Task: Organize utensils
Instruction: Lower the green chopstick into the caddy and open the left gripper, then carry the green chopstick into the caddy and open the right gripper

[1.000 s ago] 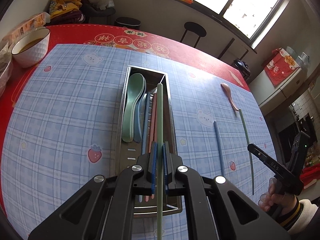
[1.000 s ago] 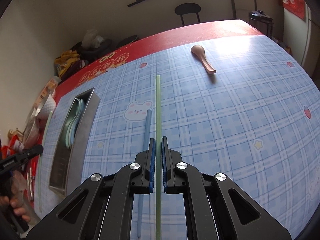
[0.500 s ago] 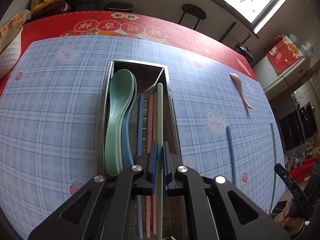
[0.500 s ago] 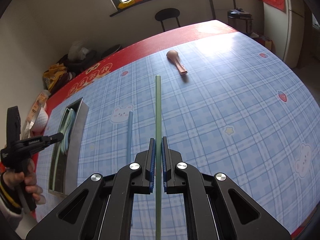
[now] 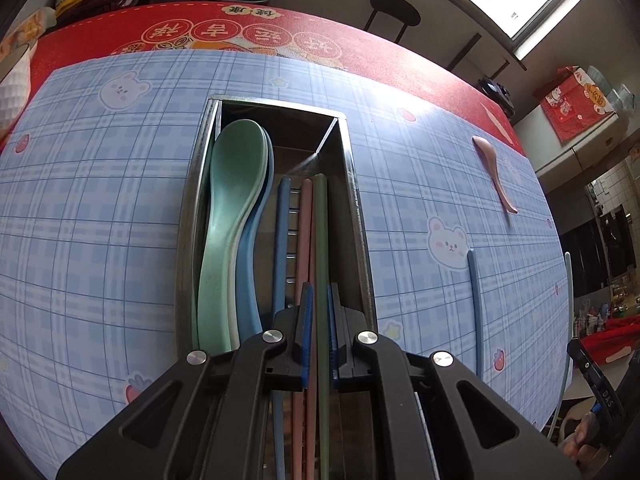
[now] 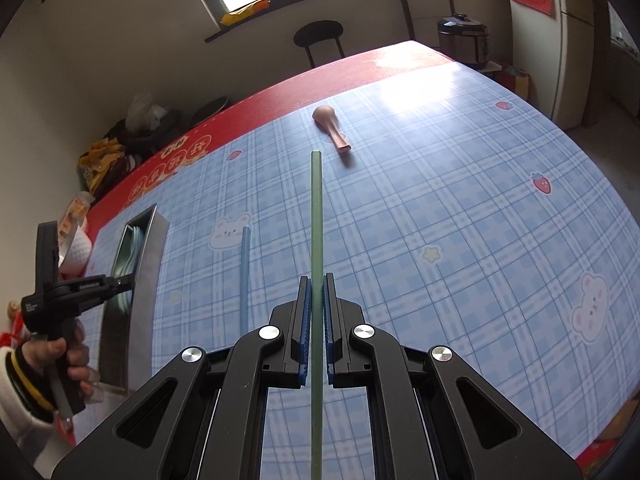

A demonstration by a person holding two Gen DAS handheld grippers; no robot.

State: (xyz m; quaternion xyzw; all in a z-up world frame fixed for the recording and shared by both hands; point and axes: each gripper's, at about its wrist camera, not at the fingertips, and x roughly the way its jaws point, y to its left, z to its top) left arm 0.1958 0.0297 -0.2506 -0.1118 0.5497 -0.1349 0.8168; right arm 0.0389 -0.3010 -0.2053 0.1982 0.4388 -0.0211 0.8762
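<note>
My left gripper (image 5: pixel 318 292) is shut on a green chopstick (image 5: pixel 320 232) and holds it low inside the steel utensil tray (image 5: pixel 356 216), beside a pink chopstick (image 5: pixel 305 232) and a blue chopstick (image 5: pixel 281 240). A green spoon (image 5: pixel 224 216) stacked on a blue spoon lies in the tray's left half. My right gripper (image 6: pixel 316 280) is shut on a second green chopstick (image 6: pixel 316 208), held above the mat. A loose blue chopstick (image 6: pixel 244 276) and a pink spoon (image 6: pixel 330 128) lie on the mat. The tray (image 6: pixel 148 264) shows at left in the right wrist view.
A blue plaid mat (image 5: pixel 100 220) covers a red tablecloth (image 5: pixel 360 44). A white bowl (image 5: pixel 14 88) stands at the far left. A black stool (image 6: pixel 318 36) and a rice cooker (image 6: pixel 464 36) stand beyond the table.
My left gripper has moved forward and down over the tray, bringing its green chopstick in among the others. My right gripper has lifted its green chopstick off the mat and drawn back.
</note>
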